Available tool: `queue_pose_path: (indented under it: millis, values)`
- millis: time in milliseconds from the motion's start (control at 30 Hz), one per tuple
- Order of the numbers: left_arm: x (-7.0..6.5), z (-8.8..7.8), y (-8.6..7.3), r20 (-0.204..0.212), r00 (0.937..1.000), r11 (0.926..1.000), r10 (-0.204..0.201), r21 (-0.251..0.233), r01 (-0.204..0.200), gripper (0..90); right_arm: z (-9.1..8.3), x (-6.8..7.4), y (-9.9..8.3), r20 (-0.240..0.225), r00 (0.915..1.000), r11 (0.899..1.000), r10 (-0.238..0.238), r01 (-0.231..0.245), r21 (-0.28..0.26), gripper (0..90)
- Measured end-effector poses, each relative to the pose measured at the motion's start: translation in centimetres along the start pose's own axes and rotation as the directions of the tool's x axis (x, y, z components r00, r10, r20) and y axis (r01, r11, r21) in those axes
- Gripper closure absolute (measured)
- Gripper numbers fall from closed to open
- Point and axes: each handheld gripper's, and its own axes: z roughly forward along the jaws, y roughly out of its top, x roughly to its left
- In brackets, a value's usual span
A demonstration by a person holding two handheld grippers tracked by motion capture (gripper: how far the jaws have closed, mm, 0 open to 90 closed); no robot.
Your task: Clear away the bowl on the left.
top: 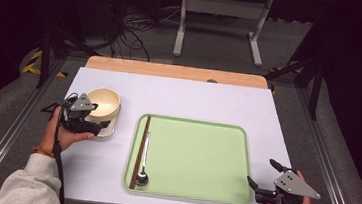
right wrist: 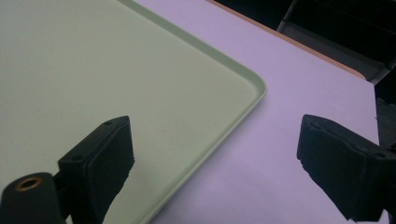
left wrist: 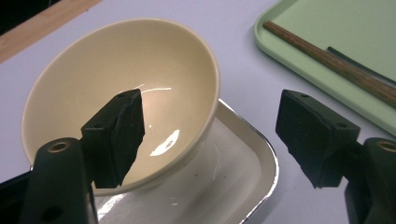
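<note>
A cream bowl (top: pixel 103 102) (left wrist: pixel 140 70) sits on a small white dish (top: pixel 108 129) (left wrist: pixel 224 172) at the table's left. My left gripper (top: pixel 97 122) (left wrist: pixel 215 107) straddles the bowl's near rim: one jaw is inside the bowl, the other outside above the dish, and neither pad presses on the wall. On the left side of a green tray (top: pixel 192 121) (right wrist: pixel 252 88) lie brown chopsticks (top: pixel 140 151) (left wrist: pixel 336 65) and a metal spoon (top: pixel 142 177). My right gripper (top: pixel 261 171) (right wrist: pixel 217 126) stands open at the tray's near right corner with nothing between its jaws.
The white tabletop (top: pixel 194 96) ends in a wooden strip (top: pixel 172 71) at the far side. Most of the tray's surface is bare. Beyond the table are cables and a white stand (top: pixel 222 15) on the floor.
</note>
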Motion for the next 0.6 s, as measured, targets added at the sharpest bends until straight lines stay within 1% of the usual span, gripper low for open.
queue_pose_path:
  millis: [33, 67, 100, 133, 233, 333, 400, 433, 467, 500, 567, 600]
  values:
    - [0.1, 0.3, 0.1, -0.007, 0.9999, 0.9998, -0.008, 0.02, 0.008, 24.8, 0.0, 0.0, 0.0, 0.0, 1.0, 1.0, 0.0, 0.0, 0.0, 11.1]
    - [0.2, 0.7, 0.3, -0.024, 0.9997, 0.999, 0.001, 0.044, 0.0, 25.5, 0.0, 0.0, 0.0, 0.002, 1.0, 1.0, 0.002, -0.002, 0.0, 11.1]
    - [0.2, 1.0, 0.3, -0.027, 0.9996, 0.9981, 0.008, 0.061, -0.006, 26.7, -0.1, 0.0, 0.0, 0.002, 1.0, 1.0, 0.004, -0.004, 0.0, 11.1]
    - [0.4, 1.5, 0.3, -0.009, 0.9999, 0.9972, 0.007, 0.074, -0.007, 28.4, -0.1, 0.0, -0.1, 0.003, 1.0, 1.0, 0.005, -0.005, 0.001, 11.1]
    - [0.8, 2.5, 0.2, -0.016, 0.9999, 0.9936, 0.002, 0.113, 0.0, 29.6, -0.4, 0.1, -0.1, 0.004, 1.0, 1.0, 0.002, -0.002, 0.002, 11.1]
    - [1.0, 3.2, 0.1, -0.025, 0.9997, 0.9912, -0.008, 0.132, 0.011, 32.8, -0.4, 0.1, -0.2, 0.007, 1.0, 1.0, 0.004, -0.004, 0.003, 11.1]
    - [1.1, 3.6, 0.0, -0.036, 0.9993, 0.988, -0.003, 0.154, 0.009, 35.9, -0.4, 0.1, -0.2, 0.007, 1.0, 1.0, 0.003, -0.003, 0.004, 11.1]
    - [1.2, 3.7, 0.0, -0.037, 0.9993, 0.9874, -0.001, 0.158, 0.007, 37.1, -0.4, 0.2, -0.2, 0.006, 1.0, 1.0, 0.003, -0.003, 0.006, 11.1]
    - [1.2, 3.9, -0.1, -0.033, 0.9994, 0.9853, -0.006, 0.171, 0.012, 38.6, -0.4, 0.2, -0.2, 0.006, 1.0, 1.0, 0.002, -0.002, 0.008, 11.1]
    - [1.2, 4.0, -0.1, -0.046, 0.9989, 0.9853, 0.001, 0.171, 0.007, 39.8, -0.3, 0.2, -0.2, 0.004, 1.0, 1.0, 0.0, 0.0, 0.011, 11.1]
    - [1.2, 4.0, -0.1, -0.038, 0.9992, 0.9875, 0.013, 0.158, -0.007, 46.6, -0.3, 0.3, -0.2, 0.001, 1.0, 1.0, 0.0, 0.0, 0.014, 11.1]
    - [1.1, 4.0, 0.0, -0.039, 0.9991, 0.9869, 0.017, 0.161, -0.01, 48.7, -0.3, 0.3, -0.2, 0.0, 1.0, 1.0, -0.001, 0.001, 0.013, 11.1]
